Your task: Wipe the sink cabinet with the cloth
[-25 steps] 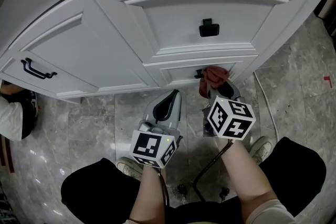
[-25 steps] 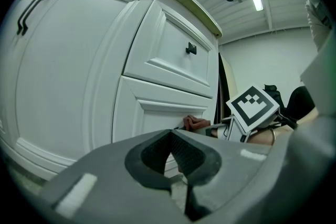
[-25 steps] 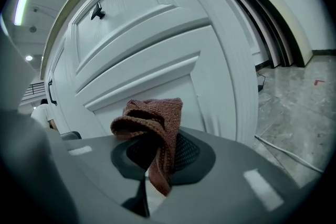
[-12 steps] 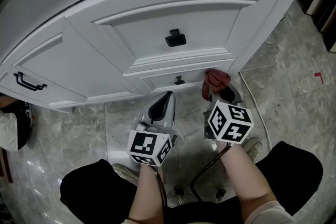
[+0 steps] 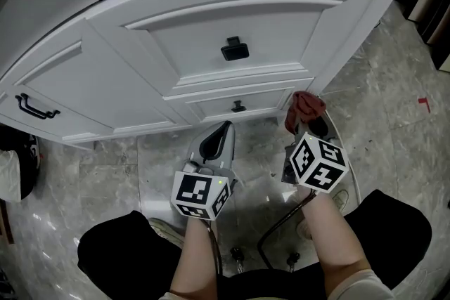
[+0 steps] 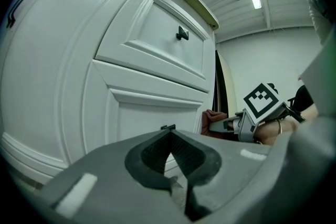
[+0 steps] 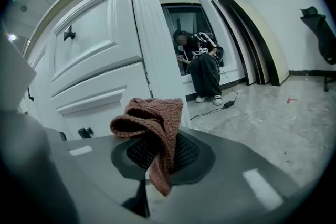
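The white sink cabinet [image 5: 232, 17] curves across the top of the head view, with panelled drawers and black handles. A reddish-brown knitted cloth [image 5: 304, 107] is bunched at the tip of my right gripper [image 5: 309, 124], which is shut on it near the cabinet's lower right corner post. The right gripper view has the cloth [image 7: 152, 128] folded over the jaws, with the cabinet [image 7: 100, 60] close on the left. My left gripper [image 5: 216, 142] points at the bottom drawer, shut and holding nothing. Its pads [image 6: 181, 152] meet in its own view.
Black handles mark the drawers: a square pull [image 5: 234, 49], a small knob [image 5: 239, 107] and a bar handle [image 5: 31, 106]. A grey marble floor [image 5: 394, 109] lies below. A cable [image 5: 271, 235] runs by my legs. A person [image 7: 202, 65] sits in the distance.
My right gripper has moved right and slightly down with the cloth, from the bottom drawer toward the cabinet's corner post. The left gripper has barely moved.
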### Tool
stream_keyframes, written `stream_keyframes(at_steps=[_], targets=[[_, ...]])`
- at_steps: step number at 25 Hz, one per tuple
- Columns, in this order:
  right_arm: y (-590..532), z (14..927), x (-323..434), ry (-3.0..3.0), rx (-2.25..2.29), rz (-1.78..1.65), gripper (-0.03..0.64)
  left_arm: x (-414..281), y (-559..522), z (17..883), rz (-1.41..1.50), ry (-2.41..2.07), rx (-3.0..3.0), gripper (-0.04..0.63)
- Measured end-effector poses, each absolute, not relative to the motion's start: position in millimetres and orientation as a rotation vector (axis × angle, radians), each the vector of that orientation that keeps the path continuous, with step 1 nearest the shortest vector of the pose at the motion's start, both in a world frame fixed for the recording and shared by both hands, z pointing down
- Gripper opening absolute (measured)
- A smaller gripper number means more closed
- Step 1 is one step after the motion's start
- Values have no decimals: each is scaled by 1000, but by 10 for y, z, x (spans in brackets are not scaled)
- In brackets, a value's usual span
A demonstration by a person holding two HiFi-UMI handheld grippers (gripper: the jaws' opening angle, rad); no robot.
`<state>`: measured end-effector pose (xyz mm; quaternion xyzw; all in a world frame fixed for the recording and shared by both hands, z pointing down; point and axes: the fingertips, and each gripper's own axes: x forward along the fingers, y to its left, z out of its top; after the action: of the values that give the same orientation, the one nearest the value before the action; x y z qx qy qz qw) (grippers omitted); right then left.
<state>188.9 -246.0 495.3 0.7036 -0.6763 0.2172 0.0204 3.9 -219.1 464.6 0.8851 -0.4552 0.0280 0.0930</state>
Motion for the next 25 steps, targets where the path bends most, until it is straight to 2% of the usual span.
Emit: stream_keyframes(at_steps=[3, 16, 25], targets=[[-2390, 5024, 1662, -2151, 2111, 659, 80, -110, -2171, 4687, 93, -1375, 2608, 0], [-2284, 5612, -198, -2391, 1586, 829, 80, -1180, -2035, 4815, 87, -1596, 2437, 0], [-2432, 5585, -896, -2571, 1446, 835, 80, -1652, -1883, 4973, 95, -1619, 2388, 0]])
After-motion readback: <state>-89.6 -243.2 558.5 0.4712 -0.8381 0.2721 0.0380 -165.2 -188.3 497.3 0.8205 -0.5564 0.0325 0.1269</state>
